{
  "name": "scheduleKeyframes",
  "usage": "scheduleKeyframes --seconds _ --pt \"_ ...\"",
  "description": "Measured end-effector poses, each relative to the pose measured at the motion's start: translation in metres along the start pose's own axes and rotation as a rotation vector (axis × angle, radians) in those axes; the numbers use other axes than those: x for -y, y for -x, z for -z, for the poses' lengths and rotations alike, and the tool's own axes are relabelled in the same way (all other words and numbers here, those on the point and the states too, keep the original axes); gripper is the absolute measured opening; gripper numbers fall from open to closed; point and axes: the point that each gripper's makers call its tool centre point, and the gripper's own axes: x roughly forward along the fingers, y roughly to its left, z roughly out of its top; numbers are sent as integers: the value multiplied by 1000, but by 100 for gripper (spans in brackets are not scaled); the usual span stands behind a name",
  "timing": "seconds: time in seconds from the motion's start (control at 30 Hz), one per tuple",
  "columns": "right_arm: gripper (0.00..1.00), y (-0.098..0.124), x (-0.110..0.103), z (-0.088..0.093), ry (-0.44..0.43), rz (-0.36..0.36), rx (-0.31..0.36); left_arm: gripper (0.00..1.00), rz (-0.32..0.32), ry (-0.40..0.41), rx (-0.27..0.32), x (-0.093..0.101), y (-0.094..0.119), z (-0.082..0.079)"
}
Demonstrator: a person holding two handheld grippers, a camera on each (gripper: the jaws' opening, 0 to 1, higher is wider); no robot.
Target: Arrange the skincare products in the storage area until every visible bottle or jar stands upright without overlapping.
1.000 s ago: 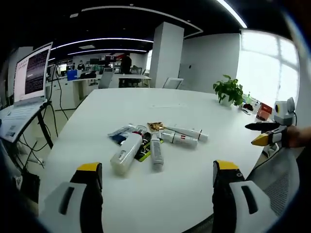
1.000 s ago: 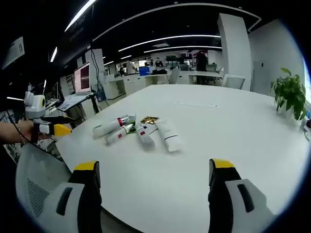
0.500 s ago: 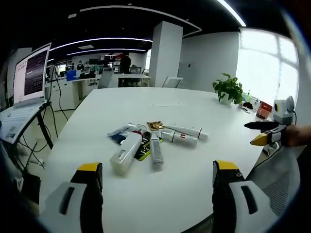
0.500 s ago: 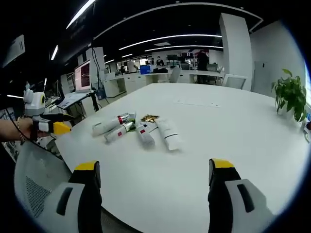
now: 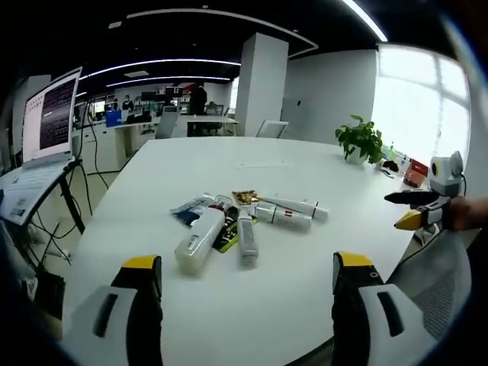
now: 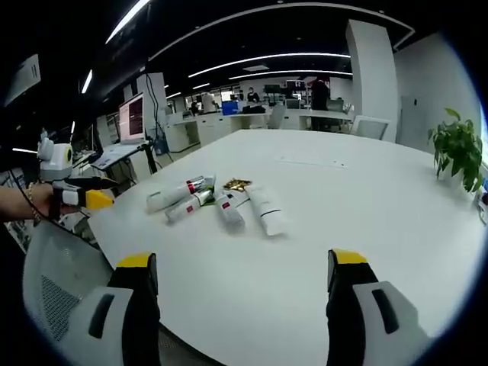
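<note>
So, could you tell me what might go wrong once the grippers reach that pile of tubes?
The tubes lie flat, touching and overlapping, so lifting one may roll its neighbours across the white table. They are slim, so one stood on its cap could topple. Both the left gripper and the right gripper are open and hold nothing.

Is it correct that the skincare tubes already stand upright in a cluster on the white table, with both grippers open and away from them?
Not quite: the skincare tubes lie flat, some overlapping, as the left gripper view shows. They are clustered on the white table, and both grippers are open, away from them.
</note>
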Motion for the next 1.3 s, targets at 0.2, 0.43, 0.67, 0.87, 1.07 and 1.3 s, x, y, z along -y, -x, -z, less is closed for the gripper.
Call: scheduleKeyframes --seconds 0.2,0.43,0.67,0.87,1.07,1.3 --pt "92 1 1 0 -7 4 1 86 0 -3 -3 0 0 1" --pt "92 0 1 1 -7 4 0 86 0 -4 -3 0 0 1" --pt "91 0 1 2 -6 2 -4 86 -4 -3 -1 0 0 0" --pt "91 0 0 2 -5 1 -7 86 -6 -4 -3 0 0 0" --pt "91 0 1 3 -8 0 -11 86 -13 -5 -6 -3 0 1" --pt "91 -1 1 3 -7 -1 -12 86 -28 23 -4 -6 -1 1"
